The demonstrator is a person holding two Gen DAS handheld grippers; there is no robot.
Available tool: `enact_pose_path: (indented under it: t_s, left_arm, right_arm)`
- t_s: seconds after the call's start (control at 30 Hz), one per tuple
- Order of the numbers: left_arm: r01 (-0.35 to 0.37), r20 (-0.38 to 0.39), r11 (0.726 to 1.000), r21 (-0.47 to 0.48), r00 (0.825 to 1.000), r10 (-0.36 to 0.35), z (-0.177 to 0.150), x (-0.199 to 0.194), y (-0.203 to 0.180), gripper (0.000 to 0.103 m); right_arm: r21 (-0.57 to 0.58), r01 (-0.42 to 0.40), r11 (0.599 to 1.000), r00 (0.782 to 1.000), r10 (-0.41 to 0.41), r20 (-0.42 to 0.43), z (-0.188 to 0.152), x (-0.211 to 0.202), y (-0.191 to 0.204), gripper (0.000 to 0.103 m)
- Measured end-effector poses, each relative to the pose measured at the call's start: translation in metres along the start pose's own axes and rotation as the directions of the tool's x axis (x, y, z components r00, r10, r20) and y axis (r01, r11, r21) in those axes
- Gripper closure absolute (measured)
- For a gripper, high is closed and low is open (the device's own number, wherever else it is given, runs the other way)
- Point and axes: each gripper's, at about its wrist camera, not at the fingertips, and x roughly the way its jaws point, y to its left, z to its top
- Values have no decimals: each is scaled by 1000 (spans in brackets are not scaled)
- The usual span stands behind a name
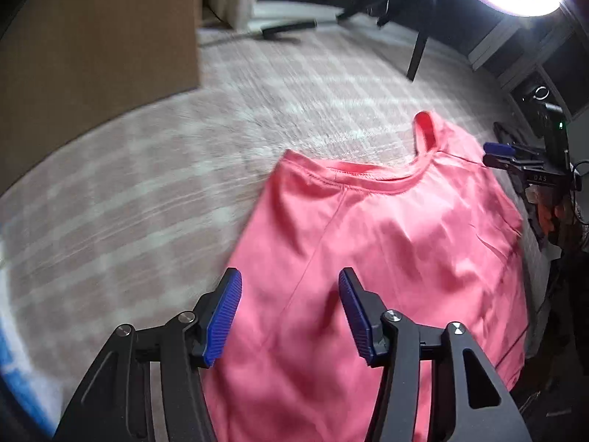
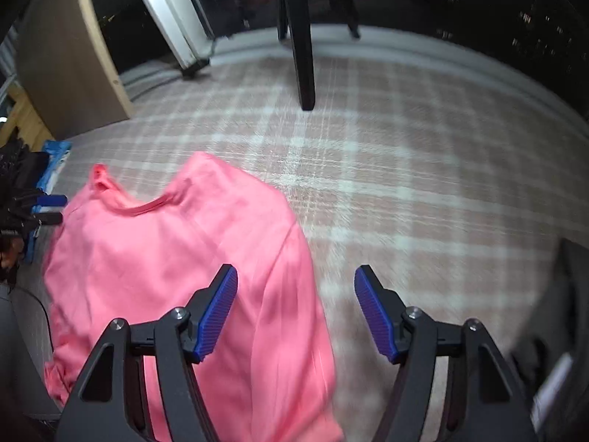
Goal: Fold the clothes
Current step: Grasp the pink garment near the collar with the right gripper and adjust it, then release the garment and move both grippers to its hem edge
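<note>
Shirt (image 1: 386, 258), pink, lies flat on the plaid bed (image 1: 184, 184), collar toward twelve o'clock, under both empty, parted claws: left claw (image 1: 291, 316) over its left edge, right claw (image 2: 296, 313) over its right.

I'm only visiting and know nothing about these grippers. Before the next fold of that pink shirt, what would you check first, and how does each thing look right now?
1. Left gripper open and holding nothing: ok.
2. Right gripper open and holding nothing: ok.
3. Pink shirt lying flat on the checked cloth: not ok, it has wrinkles and a bunched edge.
4. Collar in view to judge the shirt's direction: ok.
5. Both sleeves in view: cannot tell.
6. Space on the cloth beside the shirt: ok.
</note>
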Motion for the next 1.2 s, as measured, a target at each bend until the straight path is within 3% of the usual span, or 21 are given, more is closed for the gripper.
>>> enact_pose_path:
  t_s: [0.03,0.07,0.1,0.13,0.17,0.3,0.33,0.4,0.47,0.5,0.53,0.6,0.63,0.67,0.7,0.73,0.8,0.87,0.97,1.1,1.2]
  left_arm:
    - [-4,9,1000,1,1000,4,0,2,-1,67]
    - [-8,19,1000,2,1000,8,0,4,-2,71]
    - [-13,30,1000,4,999,13,0,5,-4,100]
    - [-3,30,1000,-13,1000,3,-1,3,-2,100]
    - [-2,45,1000,-19,999,3,-3,-3,-2,100]
    - [-84,170,996,-3,982,84,-8,-60,-8,100]
    - [-133,224,991,8,966,128,-5,-83,-12,100]
    - [-156,286,987,29,948,141,5,-110,-14,99]
    - [-205,345,978,24,920,185,31,-119,-11,99]
    - [-233,361,972,17,908,211,41,-116,-7,92]
    - [-328,359,945,-20,879,313,61,-96,-5,83]
    - [-404,242,912,-73,880,410,82,-67,14,78]
    - [-345,188,931,-120,913,362,83,-58,25,78]
    - [-279,200,948,-152,931,306,76,-61,29,78]
    - [-247,223,956,-160,934,279,70,-66,28,77]
    - [-232,251,961,-149,931,264,55,-78,24,77]
    - [-206,265,971,-119,936,231,26,-104,17,77]
    - [-165,276,982,-93,943,185,-12,-135,12,76]
    - [-188,283,980,-70,938,200,-73,-178,-2,75]
    - [-228,259,968,-104,934,247,-161,-237,-17,72]
    - [-214,183,972,-94,956,228,-227,-246,-37,68]
  right_arm:
    - [-4,-5,1000,1000,5,2,2,6,2,38]
    - [-8,-17,1000,1000,17,5,3,11,4,39]
    - [-17,-56,998,998,57,12,2,14,6,60]
    - [-30,-76,997,997,77,13,1,15,11,85]
    - [-44,-88,995,996,89,16,0,14,16,100]
    - [-125,-20,992,988,39,148,3,-31,38,100]
    - [-152,31,988,978,2,210,8,-49,45,100]
    - [-186,92,978,952,-31,306,22,-75,57,100]
    - [-172,139,975,932,-71,355,43,-84,59,100]
    - [-155,192,969,922,-123,368,57,-78,60,100]
    - [-145,258,955,910,-190,369,71,-63,61,100]
    - [-109,323,940,918,-283,277,88,-27,54,90]
    - [-75,304,950,934,-281,222,91,-17,49,90]
    - [-32,242,970,955,-233,186,88,-13,42,90]
    - [-14,193,981,964,-187,190,82,-18,38,89]
    - [-10,157,988,966,-151,208,70,-29,34,87]
    - [-21,133,991,967,-125,222,47,-55,28,73]
    - [-24,89,996,970,-81,230,30,-75,22,72]
    - [2,-8,1000,967,7,256,-8,-125,2,72]
    - [25,-158,987,944,144,297,-71,-193,-24,72]
    - [-24,-231,973,940,229,253,-117,-219,-20,72]
